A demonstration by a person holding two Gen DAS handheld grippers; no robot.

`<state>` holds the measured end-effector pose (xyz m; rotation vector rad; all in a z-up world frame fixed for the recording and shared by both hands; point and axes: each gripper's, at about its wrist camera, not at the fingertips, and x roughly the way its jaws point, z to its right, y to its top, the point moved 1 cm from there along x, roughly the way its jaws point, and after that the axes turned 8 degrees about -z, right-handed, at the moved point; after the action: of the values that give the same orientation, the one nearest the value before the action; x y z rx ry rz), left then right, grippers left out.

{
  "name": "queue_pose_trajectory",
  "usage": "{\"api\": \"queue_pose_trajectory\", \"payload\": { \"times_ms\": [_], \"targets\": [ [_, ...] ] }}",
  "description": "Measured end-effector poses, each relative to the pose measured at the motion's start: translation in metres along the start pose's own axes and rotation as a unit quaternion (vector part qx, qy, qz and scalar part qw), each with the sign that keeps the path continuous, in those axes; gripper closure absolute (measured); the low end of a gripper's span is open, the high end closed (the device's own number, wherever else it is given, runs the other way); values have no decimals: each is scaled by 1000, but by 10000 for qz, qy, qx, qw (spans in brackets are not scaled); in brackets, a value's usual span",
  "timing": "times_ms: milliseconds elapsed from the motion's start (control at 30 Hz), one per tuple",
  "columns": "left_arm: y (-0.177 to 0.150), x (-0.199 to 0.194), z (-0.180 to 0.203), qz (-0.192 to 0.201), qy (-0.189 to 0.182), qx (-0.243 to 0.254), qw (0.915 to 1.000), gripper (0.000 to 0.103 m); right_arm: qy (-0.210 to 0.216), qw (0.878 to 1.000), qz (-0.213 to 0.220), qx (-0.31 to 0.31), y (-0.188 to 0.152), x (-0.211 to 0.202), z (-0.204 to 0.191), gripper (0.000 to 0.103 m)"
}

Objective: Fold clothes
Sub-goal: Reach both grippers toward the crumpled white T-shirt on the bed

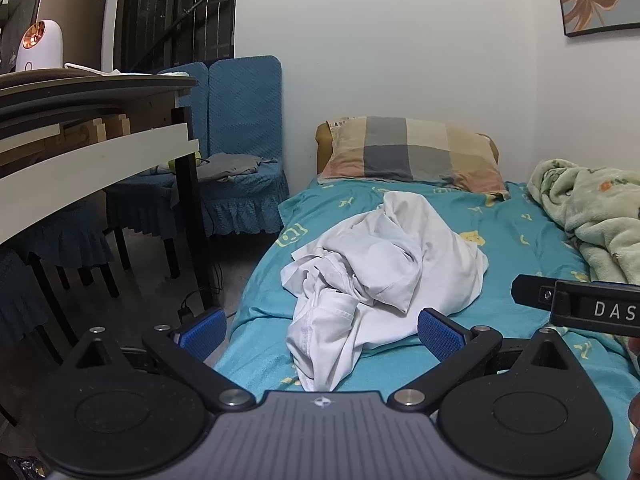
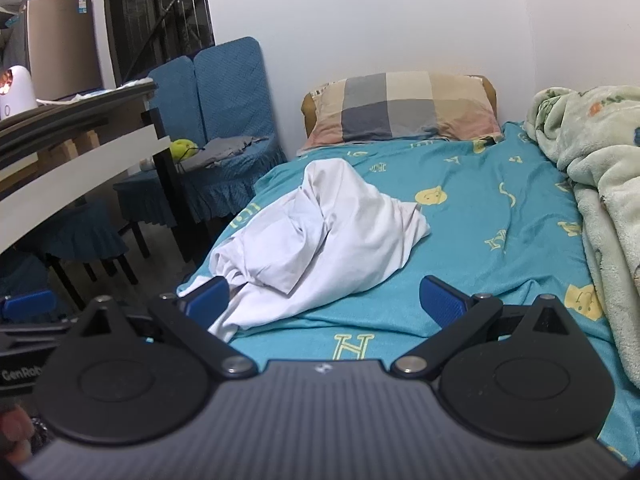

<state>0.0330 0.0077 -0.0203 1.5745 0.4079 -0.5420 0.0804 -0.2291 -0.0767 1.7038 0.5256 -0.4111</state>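
Left wrist view:
Left gripper point(image 1: 322, 330): jaws spread wide, holding nothing, blue pads point(image 1: 202, 332) on each side.
White garment point(image 1: 376, 264): crumpled in a heap on the bed point(image 1: 520, 232), just ahead of the jaws and between them; its lower end hangs toward the bed's near edge.
Right gripper point(image 1: 576, 304): only a black part of it shows, right of the jaws.
Pillow point(image 1: 412, 152): checked, far ahead, at the wall.

Right wrist view:
Right gripper point(image 2: 326, 300): jaws wide apart, empty.
White garment point(image 2: 316, 236): ahead, left of centre; its near edge lies by the left pad point(image 2: 210, 294), contact unclear.
Blanket point(image 2: 596, 184): pale green, bunched right of the jaws.
Chairs point(image 2: 224, 120): blue-covered, ahead to the left beside the bench point(image 2: 80, 164).
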Motion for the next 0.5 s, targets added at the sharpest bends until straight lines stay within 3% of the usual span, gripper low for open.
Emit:
{"api": "queue_pose_trajectory", "payload": {
  "times_ms": [267, 500],
  "targets": [
    [-2, 12, 1, -214, -215, 92, 9995, 4, -37, 9995, 40, 297, 3, -10, 10, 0],
    [9, 75, 14, -731, -192, 349, 9965, 8, -124, 9949, -67, 1000, 10, -20, 28, 0]
  ]
}}
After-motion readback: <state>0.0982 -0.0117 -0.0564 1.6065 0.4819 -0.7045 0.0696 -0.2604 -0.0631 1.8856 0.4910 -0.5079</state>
